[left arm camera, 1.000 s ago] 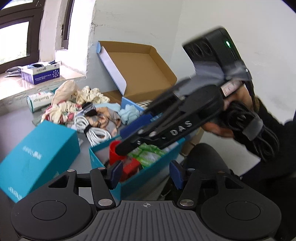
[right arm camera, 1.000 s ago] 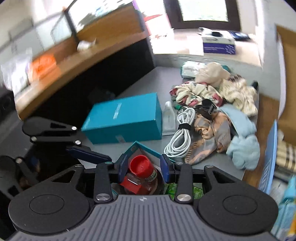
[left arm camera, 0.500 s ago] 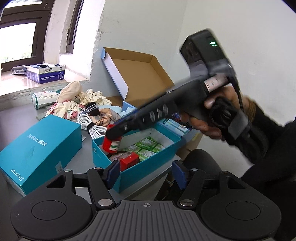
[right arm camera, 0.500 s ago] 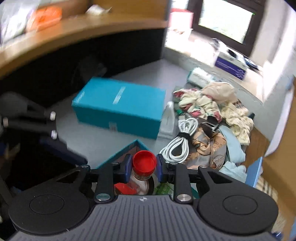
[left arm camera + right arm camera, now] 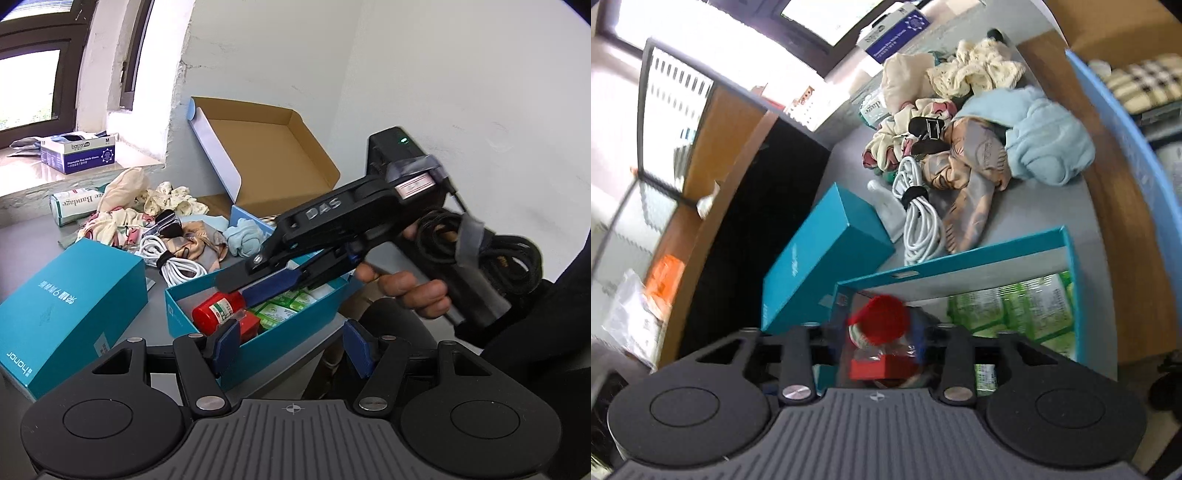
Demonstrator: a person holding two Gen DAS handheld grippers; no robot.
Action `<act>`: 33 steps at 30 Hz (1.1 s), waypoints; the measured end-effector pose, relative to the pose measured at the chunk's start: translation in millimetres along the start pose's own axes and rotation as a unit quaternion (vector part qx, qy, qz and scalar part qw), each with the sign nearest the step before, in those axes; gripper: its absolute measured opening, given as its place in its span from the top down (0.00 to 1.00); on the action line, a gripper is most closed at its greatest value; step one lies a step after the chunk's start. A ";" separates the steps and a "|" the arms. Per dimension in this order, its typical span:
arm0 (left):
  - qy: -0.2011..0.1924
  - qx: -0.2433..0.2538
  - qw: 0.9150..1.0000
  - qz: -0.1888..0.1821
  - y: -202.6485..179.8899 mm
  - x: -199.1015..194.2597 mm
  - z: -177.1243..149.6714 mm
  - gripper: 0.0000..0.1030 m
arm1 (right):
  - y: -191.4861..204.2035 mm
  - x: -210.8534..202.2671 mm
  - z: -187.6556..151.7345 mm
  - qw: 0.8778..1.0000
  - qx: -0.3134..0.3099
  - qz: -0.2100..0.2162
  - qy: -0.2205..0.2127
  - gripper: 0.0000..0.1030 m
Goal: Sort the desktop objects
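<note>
The right claw (image 5: 266, 284) reaches into the open teal box (image 5: 295, 332) at the near right of the tabletop (image 5: 22, 243), its jaws opening around the red-capped bottle (image 5: 218, 312) lying on its side inside. The left claw (image 5: 291, 350) hovers near the box's front wall, half-open and empty.

Daylight pours in from the window (image 5: 33, 74), bright enough to wash out its panes in the right wrist view. The white wall (image 5: 424, 74) beside it is evenly lit. The red-capped bottle (image 5: 881, 319) is smeared by motion blur. Both fisheye pictures curve and darken toward the corners.
</note>
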State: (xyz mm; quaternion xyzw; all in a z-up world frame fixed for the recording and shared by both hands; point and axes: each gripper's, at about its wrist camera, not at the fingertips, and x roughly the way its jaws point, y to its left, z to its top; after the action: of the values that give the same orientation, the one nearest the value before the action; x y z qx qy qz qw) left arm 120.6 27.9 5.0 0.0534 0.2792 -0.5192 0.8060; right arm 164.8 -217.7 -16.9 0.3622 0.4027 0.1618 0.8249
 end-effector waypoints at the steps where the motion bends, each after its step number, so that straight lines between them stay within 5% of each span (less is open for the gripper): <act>1: -0.001 -0.001 1.000 0.001 0.1 0.3 0.4 0.37 | 1.6 -3.3 0.0 1.000 -0.002 0.001 -0.001 0.47; 5: -0.002 -0.004 1.000 -0.001 1.7 2.4 2.4 0.37 | -0.4 -19.1 2.8 1.000 0.000 0.006 -0.024 0.51; 6: -0.002 -0.004 1.000 0.000 1.8 2.9 2.8 0.37 | -1.5 -21.1 4.3 1.000 -0.004 0.000 -0.030 0.57; 8: -0.003 -0.004 1.000 0.001 1.5 3.2 3.2 0.37 | -3.8 -23.0 6.7 0.999 -0.014 -0.016 -0.038 0.87; 11: -0.004 -0.005 1.000 0.001 -0.1 2.3 2.7 0.34 | -3.7 -16.3 6.2 0.998 -0.021 -0.041 -0.036 0.98; 24: -0.009 -0.017 1.000 0.008 3.3 2.0 2.4 0.30 | 7.2 4.3 -1.1 0.998 -0.048 -0.042 0.002 0.98; 27: -0.013 -0.025 0.999 0.025 3.9 3.2 0.9 0.16 | 10.3 8.0 -1.1 0.998 -0.054 -0.040 0.004 0.98; 33: -0.031 -0.071 0.996 0.047 11.3 -2.8 -0.9 0.15 | 13.3 8.0 -0.1 0.997 -0.068 -0.042 0.007 0.95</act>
State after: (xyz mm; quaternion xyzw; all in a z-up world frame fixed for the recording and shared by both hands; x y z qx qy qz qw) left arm 129.3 35.7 3.3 -0.0066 0.2874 -0.4612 0.8394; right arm 170.0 -204.1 -11.6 0.2866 0.4114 0.1567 0.8509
